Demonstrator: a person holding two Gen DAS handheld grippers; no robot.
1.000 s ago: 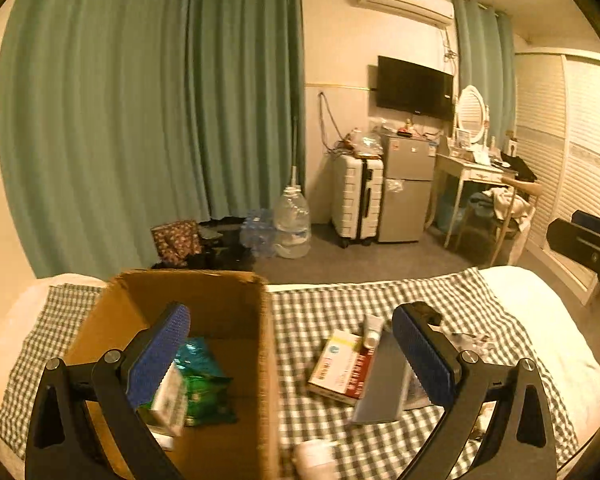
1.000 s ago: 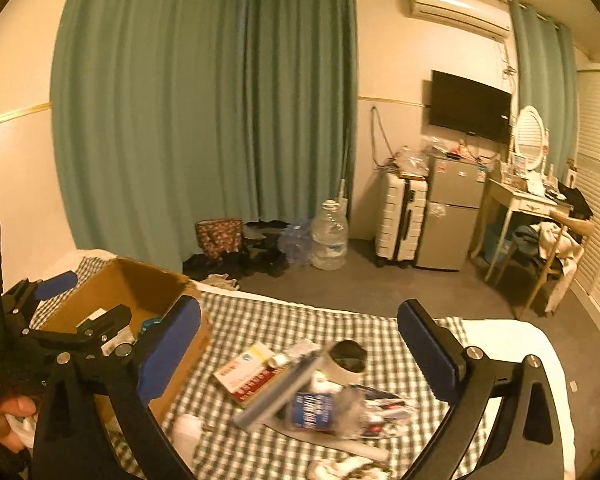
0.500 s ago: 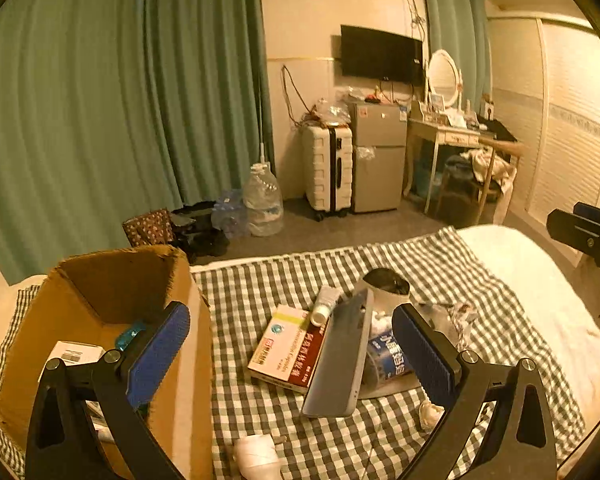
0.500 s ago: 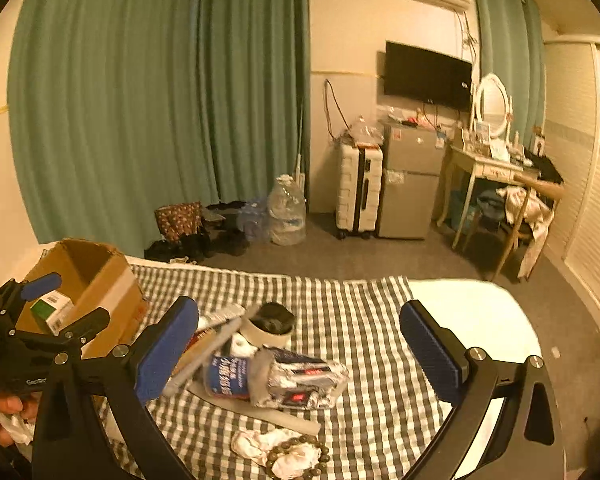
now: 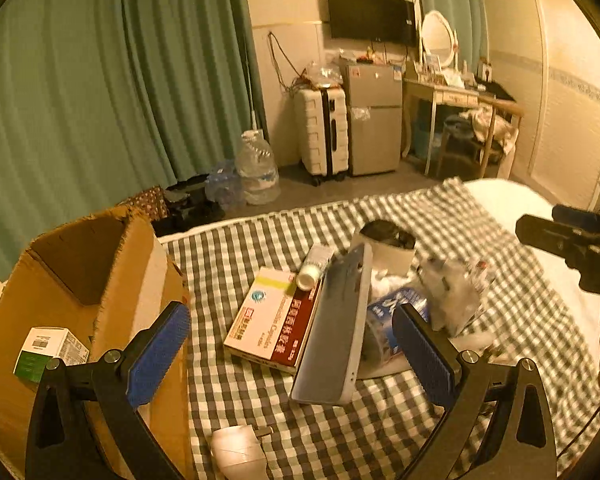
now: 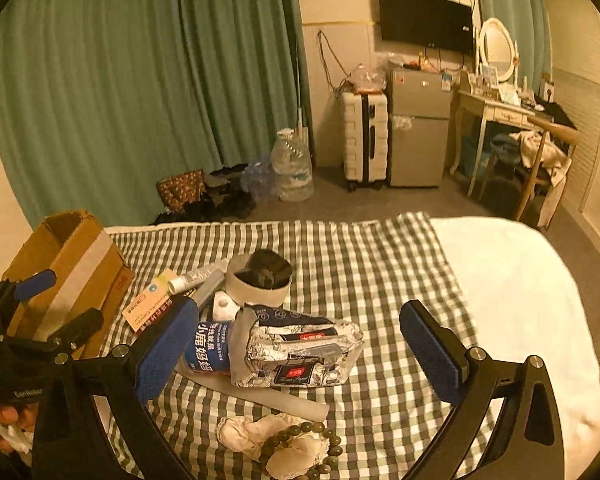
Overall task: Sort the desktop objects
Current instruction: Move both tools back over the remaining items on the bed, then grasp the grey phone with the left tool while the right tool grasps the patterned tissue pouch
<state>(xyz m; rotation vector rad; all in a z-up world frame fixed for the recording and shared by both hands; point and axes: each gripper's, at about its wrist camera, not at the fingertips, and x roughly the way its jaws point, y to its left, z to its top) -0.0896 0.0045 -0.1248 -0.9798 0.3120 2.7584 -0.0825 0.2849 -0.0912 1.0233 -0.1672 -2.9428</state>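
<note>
Both claws hang wide open and empty above the bed's checked cloth (image 6: pixel 380 264). The left claw (image 5: pixel 290 356) sits over a red-and-white medicine box (image 5: pixel 274 316) and a grey flat case (image 5: pixel 336 328), beside the cardboard box (image 5: pixel 112 280) at the cloth's left edge. The right claw (image 6: pixel 296 346) hovers over a patterned tissue pack (image 6: pixel 300 350), with a bead bracelet (image 6: pixel 300 444) near the cloth's front edge.

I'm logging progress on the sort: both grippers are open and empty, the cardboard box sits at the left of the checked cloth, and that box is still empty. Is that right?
Not quite. The left wrist view shows the box already holds a small white and green carton. The rest stands: the left gripper and right gripper are open and empty, and the box sits at the left of the cloth.
</note>
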